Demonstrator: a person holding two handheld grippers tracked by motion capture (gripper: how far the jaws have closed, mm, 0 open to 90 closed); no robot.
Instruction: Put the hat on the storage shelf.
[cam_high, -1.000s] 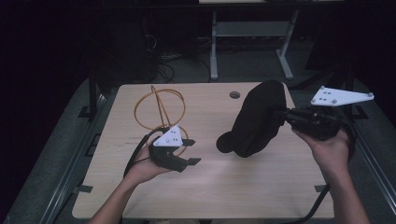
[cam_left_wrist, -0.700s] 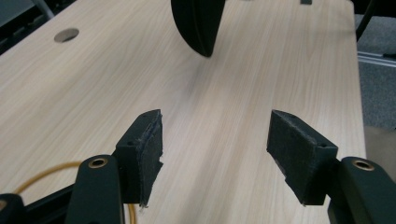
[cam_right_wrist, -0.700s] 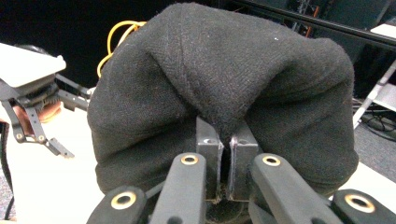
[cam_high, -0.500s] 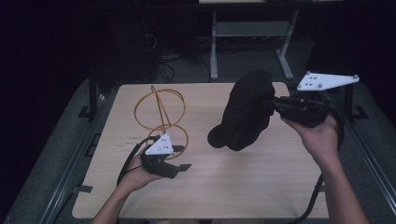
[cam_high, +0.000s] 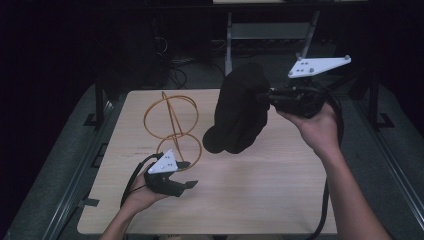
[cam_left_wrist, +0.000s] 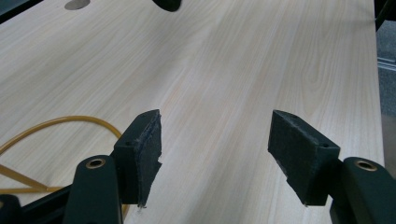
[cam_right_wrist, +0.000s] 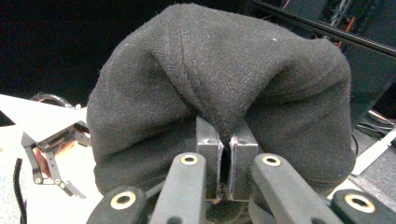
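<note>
A black knit hat (cam_high: 239, 116) hangs in the air over the middle of the wooden table (cam_high: 270, 190). My right gripper (cam_high: 264, 98) is shut on a fold of it at its upper right. In the right gripper view the hat (cam_right_wrist: 219, 70) bulges over the closed pads of that gripper (cam_right_wrist: 226, 140). An orange wire stand of rings (cam_high: 172, 125) rises at the table's left. My left gripper (cam_high: 186, 174) rests low by the stand's base, open and holding nothing. In the left gripper view, the left gripper (cam_left_wrist: 215, 144) has only bare wood between its jaws, with orange wire (cam_left_wrist: 56, 122) at the left.
A metal frame (cam_high: 270, 30) and cables lie on the dark floor behind the table. A round cable hole (cam_left_wrist: 77, 3) sits in the tabletop's far part. Black cables trail from both grippers over the table's front edge.
My right gripper has carried the hat up and to the left, toward the stand. My left gripper has sunk and drawn back toward the front edge, still open.
</note>
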